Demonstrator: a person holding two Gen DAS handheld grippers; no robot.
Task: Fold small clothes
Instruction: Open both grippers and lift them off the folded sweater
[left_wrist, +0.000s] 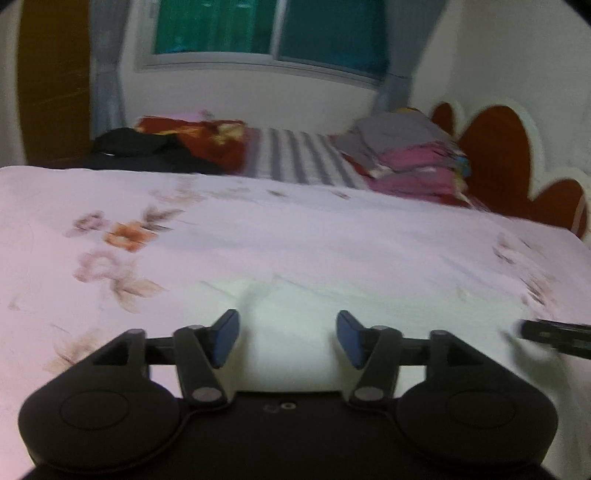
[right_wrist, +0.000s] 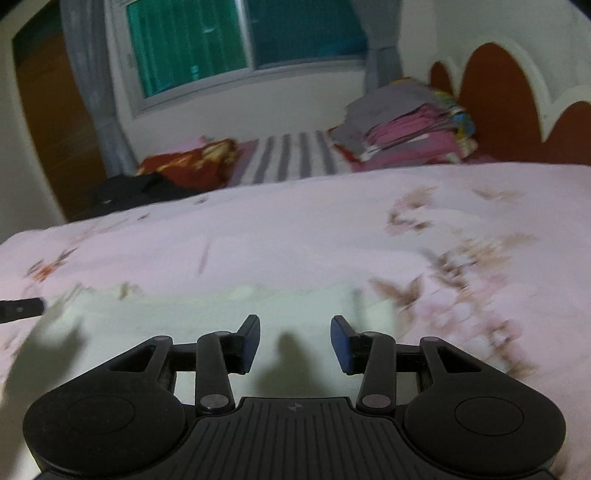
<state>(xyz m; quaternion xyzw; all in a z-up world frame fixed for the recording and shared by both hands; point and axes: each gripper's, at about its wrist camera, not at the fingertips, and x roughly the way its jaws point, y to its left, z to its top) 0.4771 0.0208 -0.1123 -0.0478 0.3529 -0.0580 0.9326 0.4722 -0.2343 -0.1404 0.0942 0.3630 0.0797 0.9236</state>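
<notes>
Clothes stack beyond floral bedsheet, well apart.

Matt cloth bedspread (floral print), wooden door

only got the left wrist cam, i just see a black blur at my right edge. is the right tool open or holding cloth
Observer: The right tool is open, with nothing between its fingers. It hangs over the white garment.
Operator: how far right does the garment go
Observer: In the right wrist view it seems to end just right of that tool, where the floral bedsheet begins. Blur hides the exact edge.
Operator: can you see my left tool from there
Observer: Only the tip of the left tool, at the far left edge of the right wrist view, near the garment's far-left corner.
</notes>
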